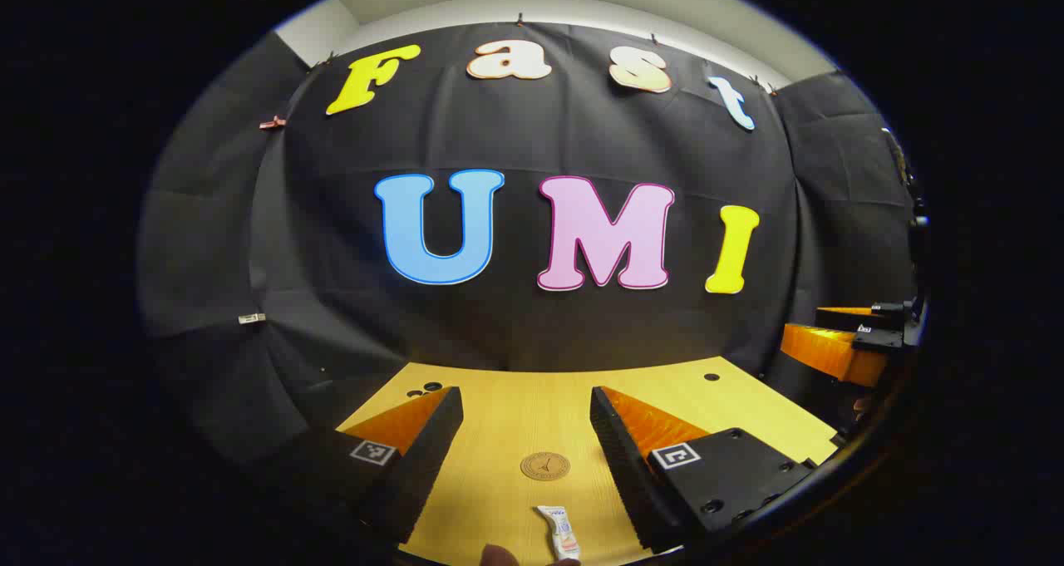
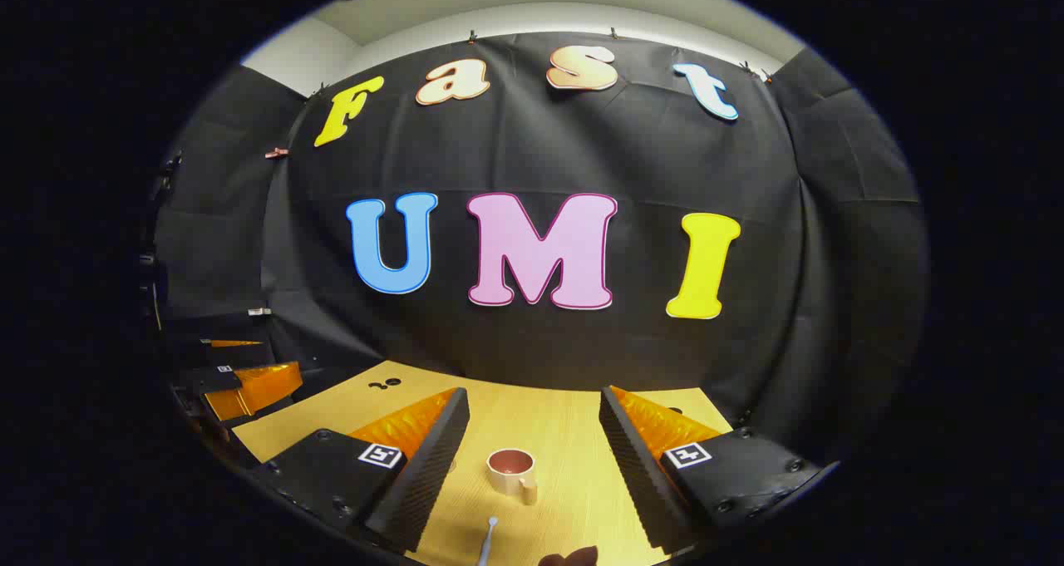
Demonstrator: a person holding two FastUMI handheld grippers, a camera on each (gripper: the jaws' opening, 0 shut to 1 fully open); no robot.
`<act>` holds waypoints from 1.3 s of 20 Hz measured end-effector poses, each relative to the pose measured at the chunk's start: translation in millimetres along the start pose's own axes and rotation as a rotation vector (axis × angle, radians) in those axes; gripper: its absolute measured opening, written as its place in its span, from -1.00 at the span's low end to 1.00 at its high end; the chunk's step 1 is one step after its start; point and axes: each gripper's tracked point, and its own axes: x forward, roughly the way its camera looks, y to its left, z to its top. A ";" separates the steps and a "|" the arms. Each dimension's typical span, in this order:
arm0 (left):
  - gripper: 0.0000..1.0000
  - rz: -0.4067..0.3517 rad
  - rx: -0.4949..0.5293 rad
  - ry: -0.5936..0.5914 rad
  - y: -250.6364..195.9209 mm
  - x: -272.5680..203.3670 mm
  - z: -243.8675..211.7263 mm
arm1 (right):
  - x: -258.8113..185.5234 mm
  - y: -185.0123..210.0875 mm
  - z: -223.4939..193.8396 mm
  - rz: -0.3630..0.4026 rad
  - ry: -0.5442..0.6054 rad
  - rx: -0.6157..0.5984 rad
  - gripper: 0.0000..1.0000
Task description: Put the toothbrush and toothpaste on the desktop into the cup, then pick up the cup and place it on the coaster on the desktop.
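In the left gripper view my left gripper [image 1: 525, 404] stands open above the wooden desktop [image 1: 499, 416]. Between its fingers lie a round brown coaster [image 1: 544, 465] and, nearer the bottom edge, a small white toothpaste tube [image 1: 561, 534]. In the right gripper view my right gripper [image 2: 534, 404] is open too. A cream cup [image 2: 513, 470] with a reddish inside stands upright on the desktop [image 2: 549, 420] between its fingers. The head end of a pale toothbrush [image 2: 489, 539] lies just in front of the cup. Nothing is held by either gripper.
The right gripper [image 1: 848, 342] appears at the far right of the left gripper view, off the table's edge. The left gripper [image 2: 241, 379] appears at the far left of the right gripper view. Small dark holes [image 1: 711, 377] mark the desktop's back corners. Black cloth walls close the booth.
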 end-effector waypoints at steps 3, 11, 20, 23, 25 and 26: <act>0.92 -0.015 0.001 0.013 -4.7 -0.1 -6.0 | 1.3 3.2 -2.2 0.009 0.003 -0.003 0.94; 0.92 -0.021 0.000 0.060 -14.7 1.6 -25.9 | -0.4 0.9 -9.9 0.008 0.029 -0.021 0.94; 0.92 -0.047 0.004 0.180 -37.3 4.1 -70.1 | -9.4 -10.5 -27.3 -0.004 0.081 -0.021 0.95; 0.91 -0.065 0.007 0.276 -50.5 7.9 -109.7 | -14.8 -18.2 -34.8 -0.014 0.106 -0.024 0.95; 0.92 -0.068 -0.005 0.345 -57.9 11.9 -139.2 | -19.3 -25.0 -39.4 -0.021 0.123 -0.022 0.95; 0.92 -0.065 -0.015 0.383 -60.5 15.5 -152.1 | -19.8 -27.6 -40.8 -0.022 0.127 -0.018 0.95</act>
